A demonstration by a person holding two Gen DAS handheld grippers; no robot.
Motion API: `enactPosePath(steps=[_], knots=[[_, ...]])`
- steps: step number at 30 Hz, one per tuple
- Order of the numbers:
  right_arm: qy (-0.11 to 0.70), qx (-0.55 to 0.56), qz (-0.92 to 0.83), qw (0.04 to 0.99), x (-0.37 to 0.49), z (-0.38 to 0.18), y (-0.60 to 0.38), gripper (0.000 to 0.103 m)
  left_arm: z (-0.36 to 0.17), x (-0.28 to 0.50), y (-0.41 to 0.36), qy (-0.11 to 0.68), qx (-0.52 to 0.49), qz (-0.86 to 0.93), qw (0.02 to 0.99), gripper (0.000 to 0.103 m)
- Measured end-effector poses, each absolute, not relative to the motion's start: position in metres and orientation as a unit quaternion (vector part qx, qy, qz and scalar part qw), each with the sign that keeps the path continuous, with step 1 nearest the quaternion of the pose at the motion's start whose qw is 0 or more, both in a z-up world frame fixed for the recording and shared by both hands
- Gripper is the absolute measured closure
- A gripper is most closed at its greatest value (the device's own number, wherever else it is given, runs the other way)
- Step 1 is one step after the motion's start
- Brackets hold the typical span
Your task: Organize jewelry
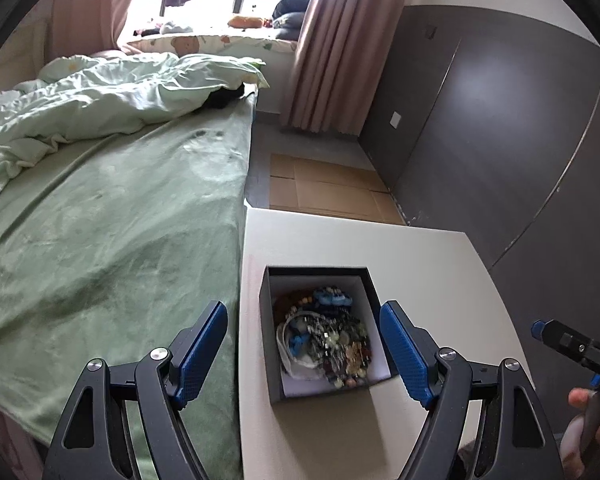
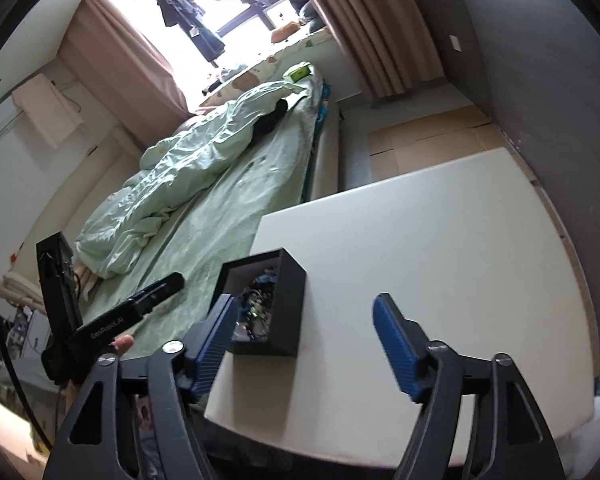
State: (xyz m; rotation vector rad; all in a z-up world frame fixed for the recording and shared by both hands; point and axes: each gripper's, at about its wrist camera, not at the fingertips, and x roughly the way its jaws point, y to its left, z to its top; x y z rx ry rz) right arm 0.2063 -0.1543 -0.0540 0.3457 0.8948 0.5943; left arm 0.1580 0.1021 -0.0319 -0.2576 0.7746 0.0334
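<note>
A black box (image 1: 265, 320) with a white lining stands on the white table (image 1: 428, 280), close to the table's left edge. Inside lies a tangled heap of jewelry (image 1: 332, 344): beads, chains and blue pieces. My left gripper (image 1: 303, 314) hovers open just before the box, with one blue pad on each side of it and nothing held. In the right wrist view the box (image 2: 290, 304) sits left of centre with the jewelry (image 2: 260, 296) showing inside. My right gripper (image 2: 304, 312) is open and empty over the table (image 2: 440, 260); its left finger overlaps the box's near corner.
A bed with a green sheet (image 1: 112, 232) and a crumpled pale duvet (image 1: 100, 96) runs along the table's left side. Flattened cardboard (image 1: 332, 188) lies on the floor beyond the table. A dark panelled wall (image 1: 500, 140) stands to the right, with pink curtains (image 1: 332, 60) by the window.
</note>
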Motion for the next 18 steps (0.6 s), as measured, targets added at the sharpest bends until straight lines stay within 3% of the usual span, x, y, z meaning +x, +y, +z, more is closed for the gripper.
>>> enactPosePath(steps=[3,5,9,18], knots=[[0.419,0.153,0.272,0.853,0.195,-0.05,-0.165,0.018,-0.029,0.139,0.095,0.372,-0.116,0.017,0.921,0.024],[0.417,0.145,0.263,0.858,0.187,-0.049,-0.172,0.006,-0.027,0.125,0.089,0.37,-0.106,0.022,0.923,0.024],[0.41,0.139,0.251,0.866,0.171,-0.045,-0.186,0.005,-0.019,0.096,0.073,0.35,-0.086,0.019,0.932,0.009],[0.397,0.105,0.222,0.884,0.138,-0.034,-0.207,0.0,0.0,0.046,0.045,0.311,-0.056,0.013,0.949,0.004]])
